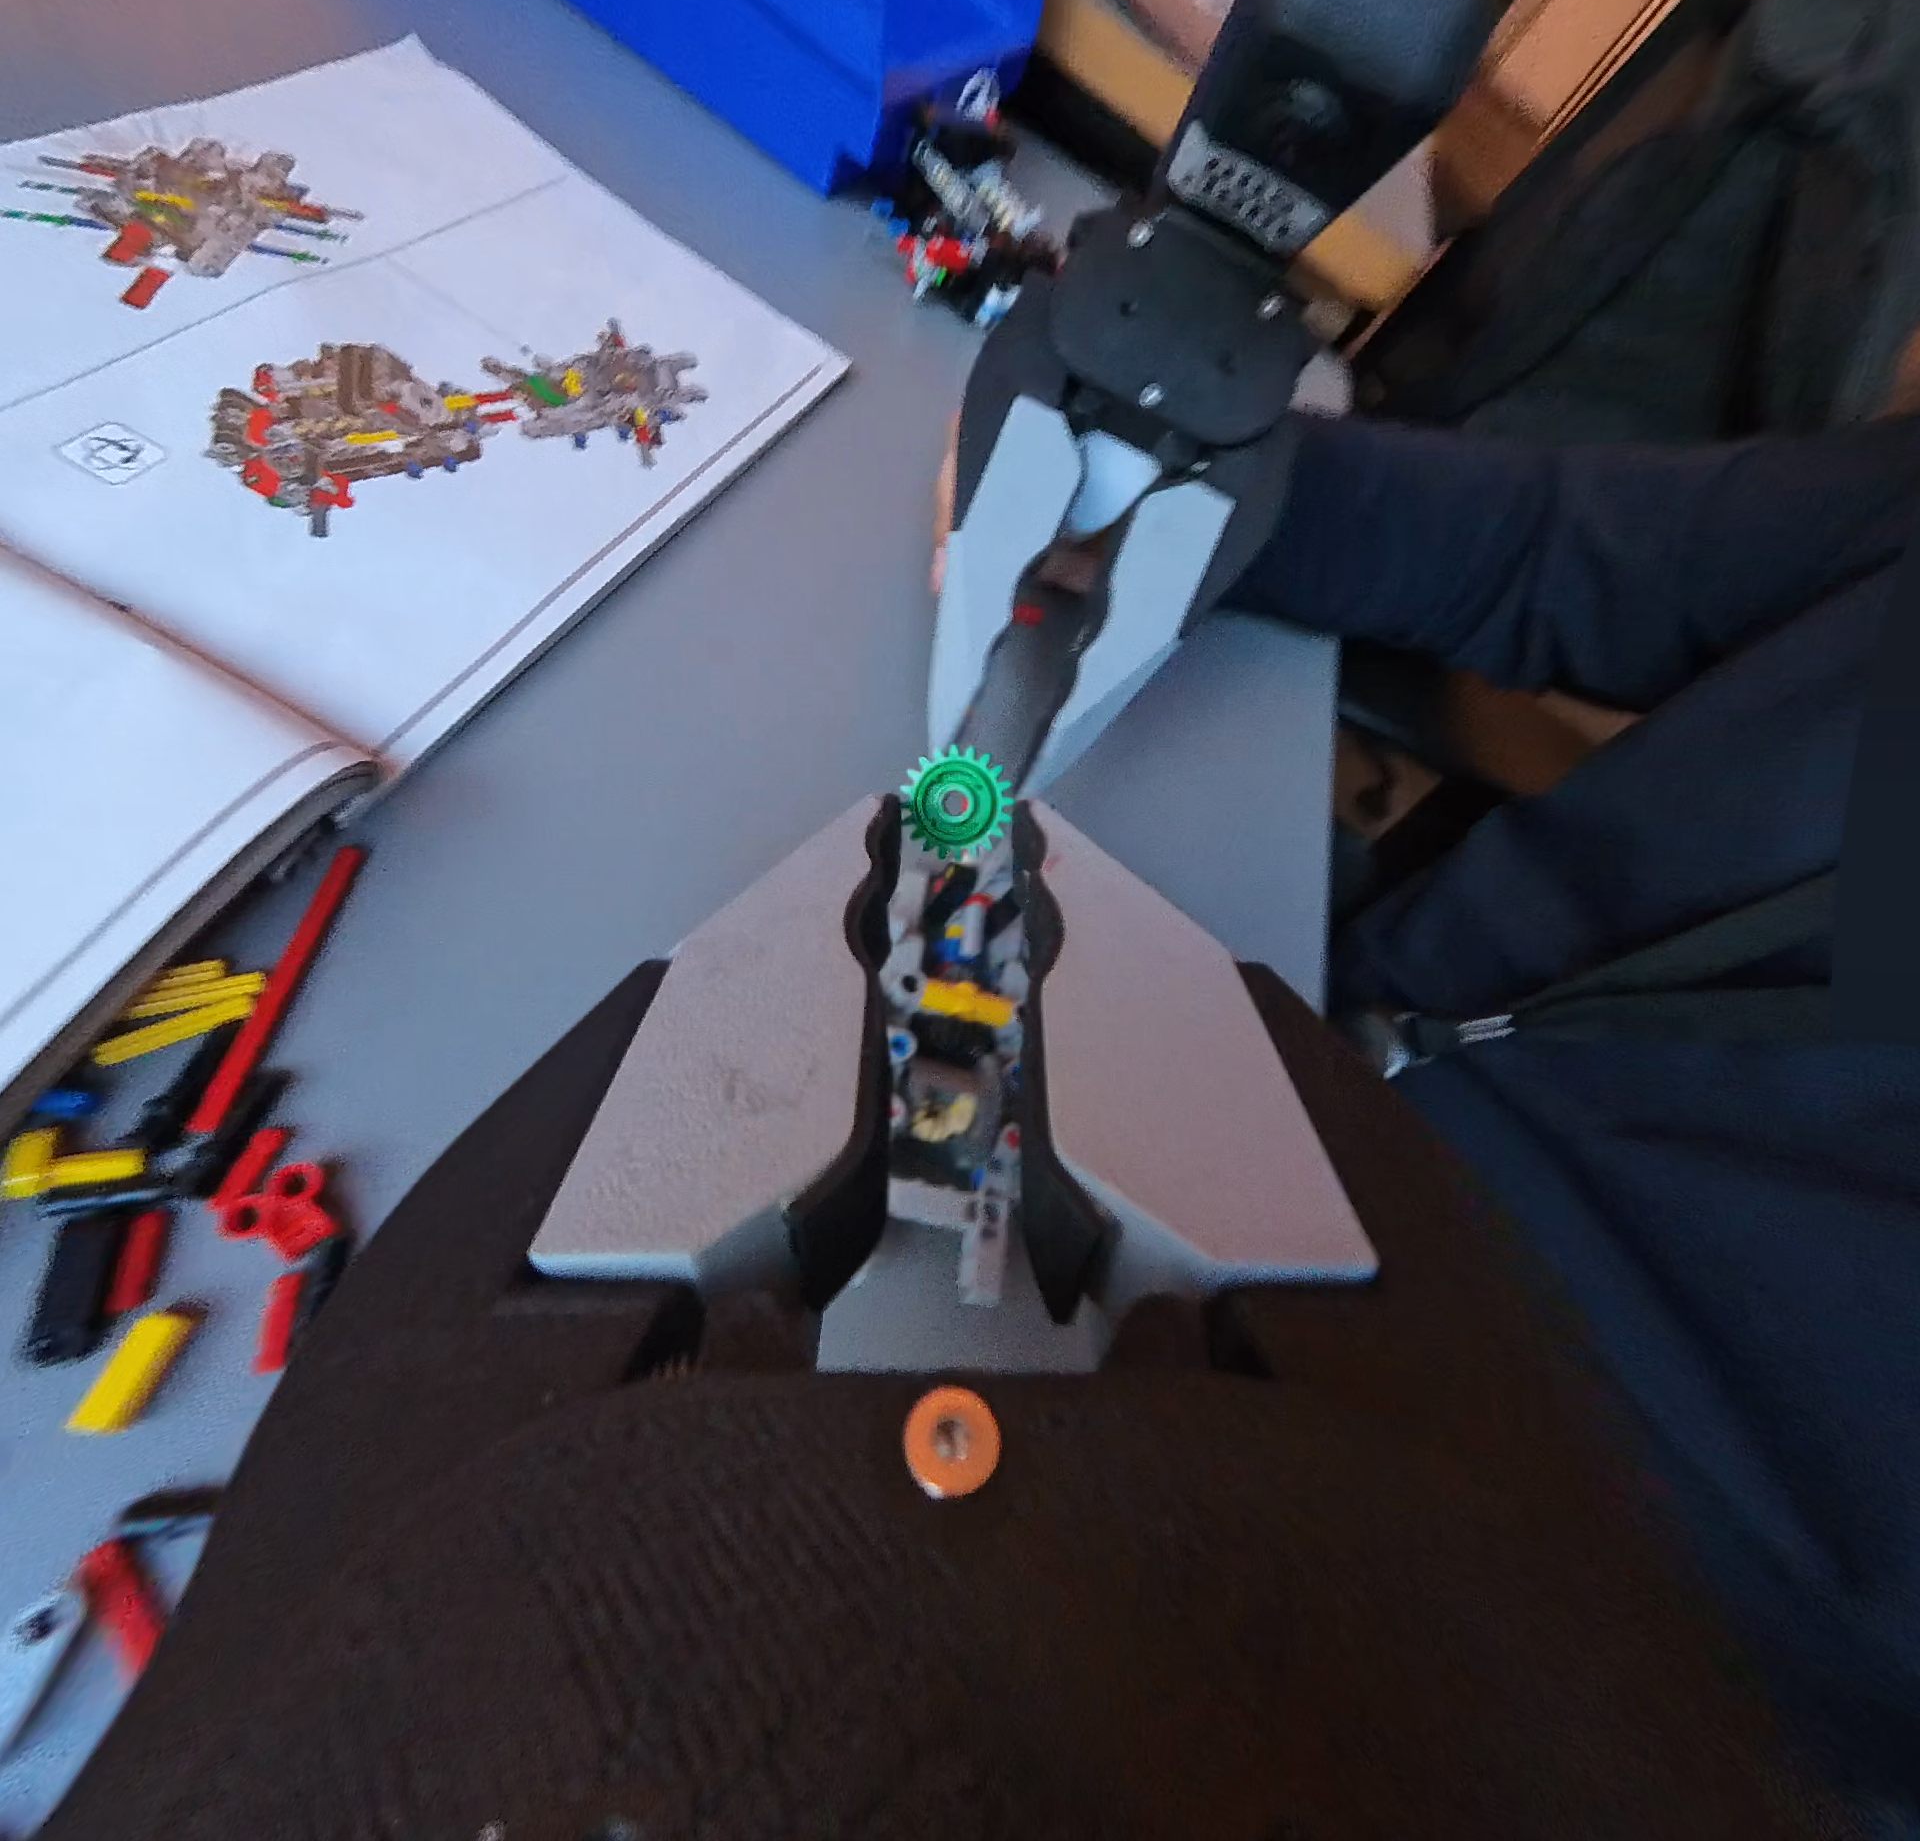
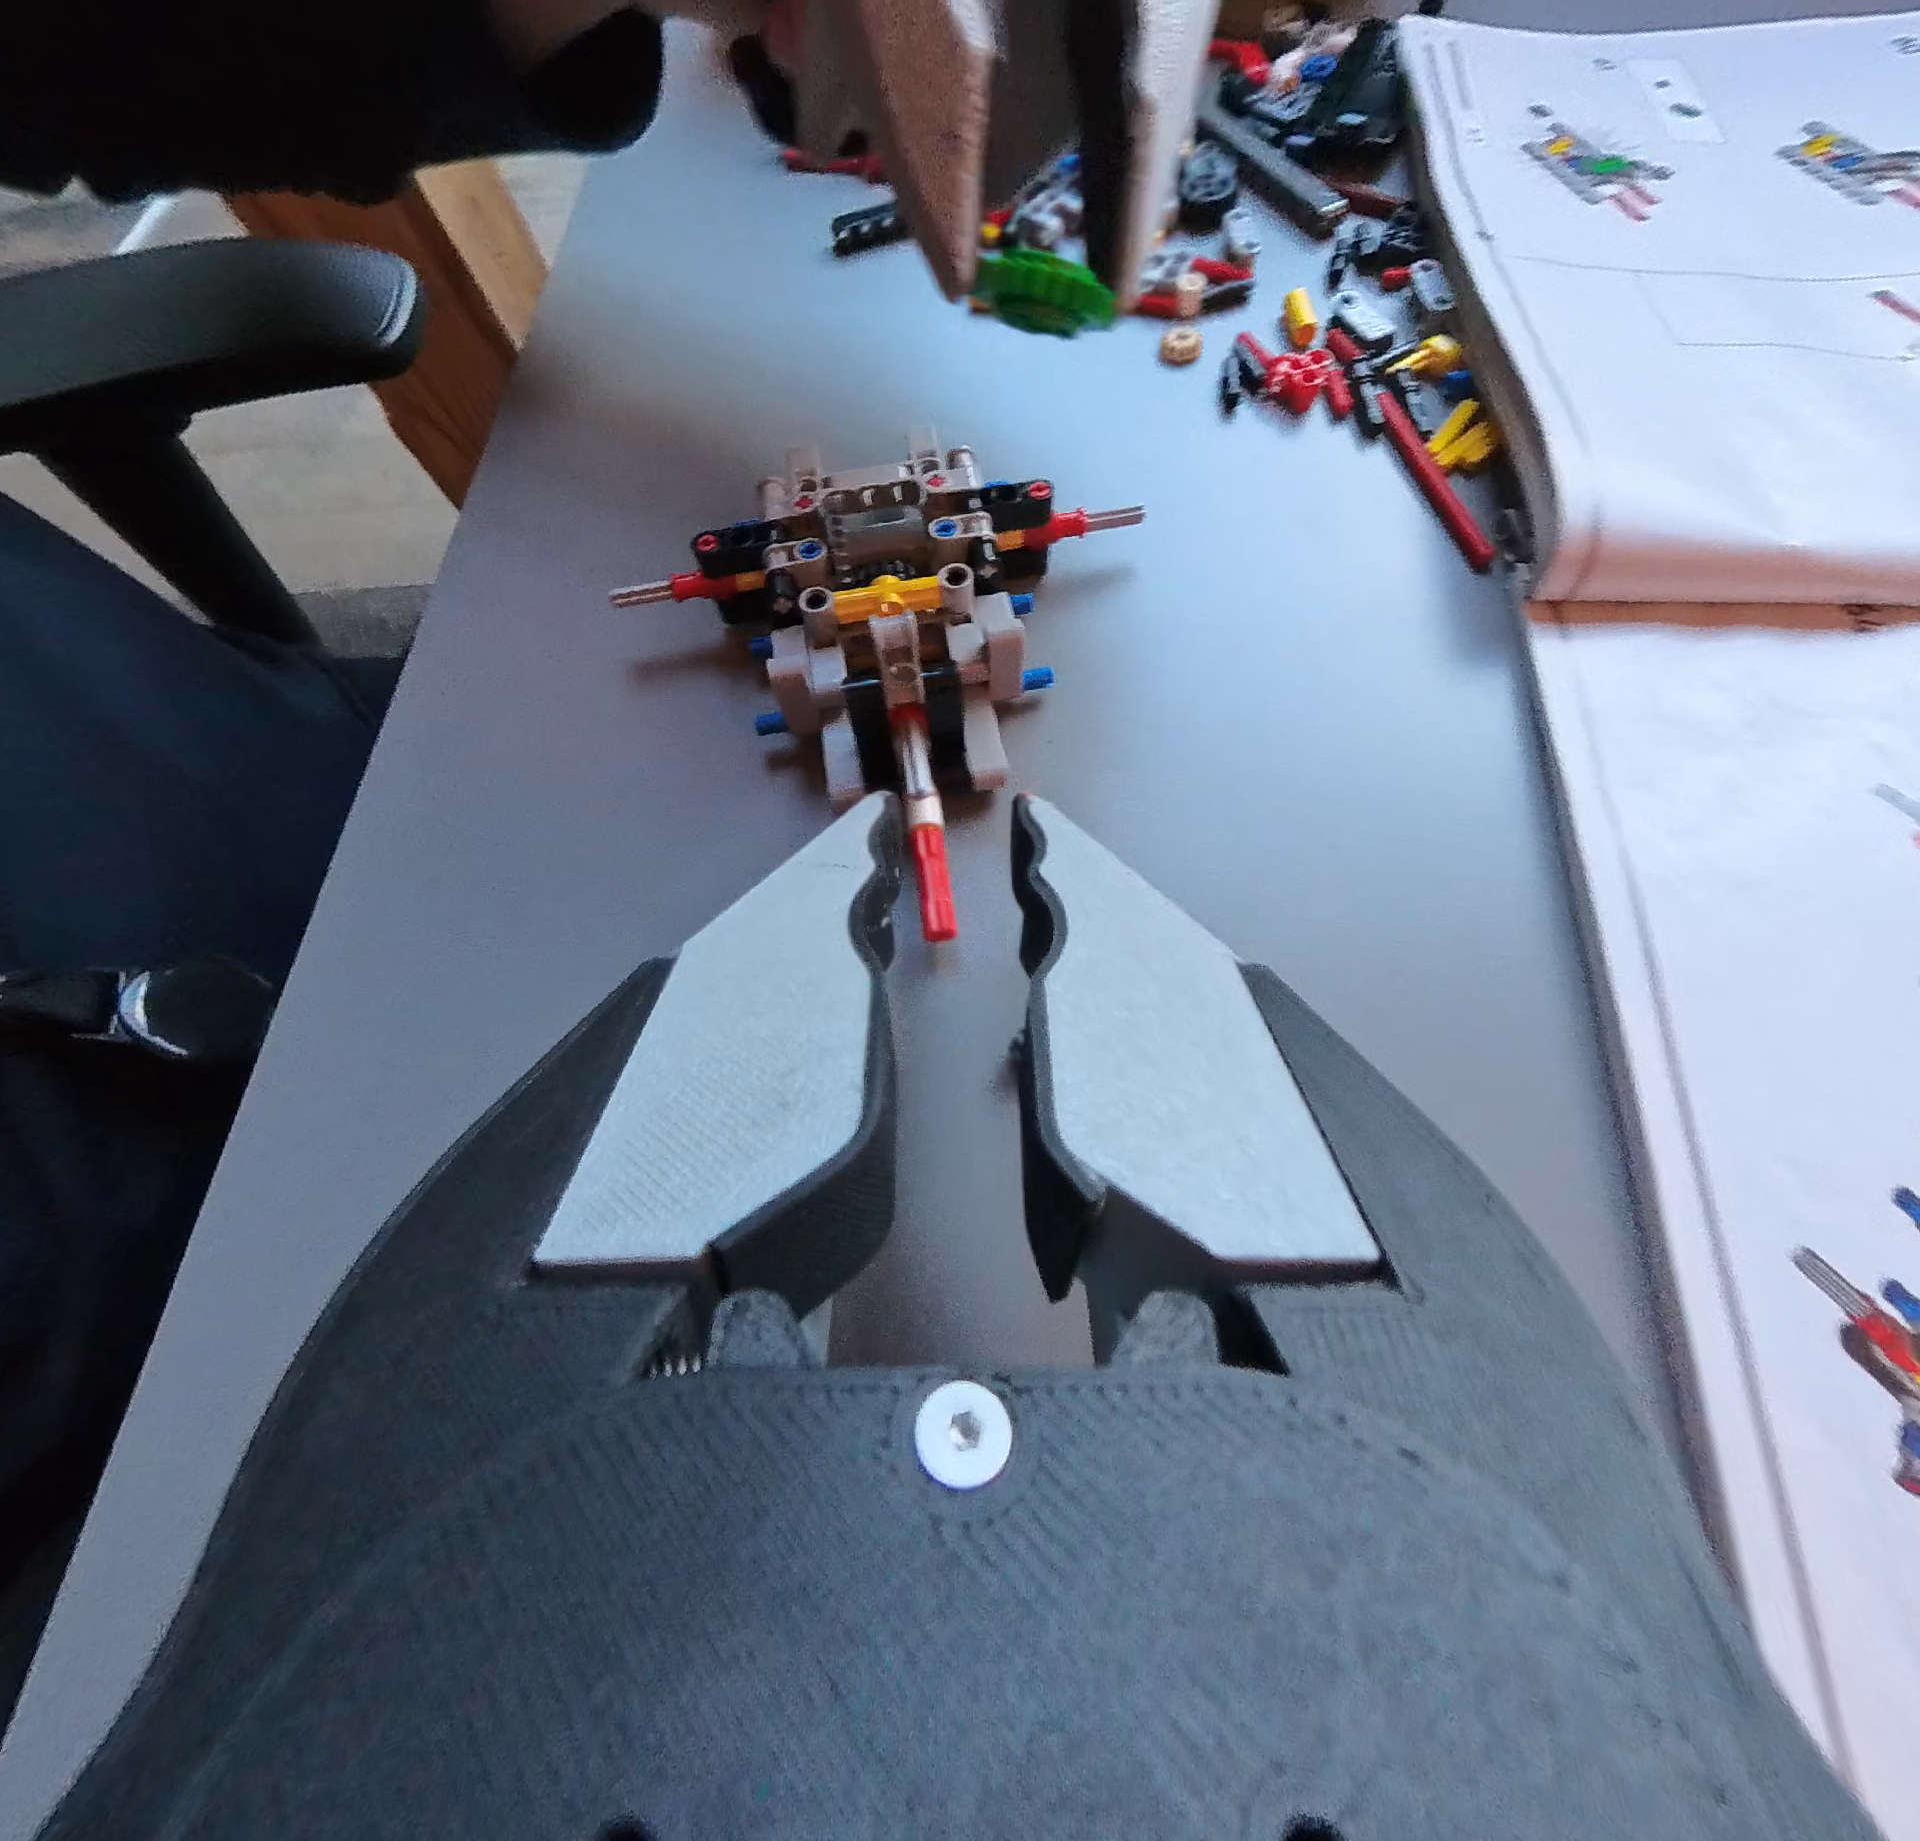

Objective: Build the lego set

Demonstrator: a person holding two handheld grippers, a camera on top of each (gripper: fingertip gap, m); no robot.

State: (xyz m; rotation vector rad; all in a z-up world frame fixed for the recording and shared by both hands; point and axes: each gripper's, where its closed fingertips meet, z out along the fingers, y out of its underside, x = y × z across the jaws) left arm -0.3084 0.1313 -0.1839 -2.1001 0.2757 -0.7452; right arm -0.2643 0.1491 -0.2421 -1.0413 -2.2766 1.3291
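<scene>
Left gripper (image 1: 956,804): 2 fingers clamped on a small green plastic toothed gear (image 1: 956,802) at their tips. Right gripper (image 2: 951,804): fingers apart, unloaded, flanking the red axle tip (image 2: 933,882) of a grey-and-black brick assembly (image 2: 883,596) on the grey surface (image 2: 1247,752).

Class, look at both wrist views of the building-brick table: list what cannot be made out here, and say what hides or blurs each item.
- Left wrist view: most of the grey, black and yellow brick assembly, hidden by the left claw and its green toothed plastic gear.
- Right wrist view: the gear's far half, behind the claw's fingers.
- Both views: the open instruction booklet, cut off and blurred.
- Left wrist view: loose bricks, blurred.
</scene>
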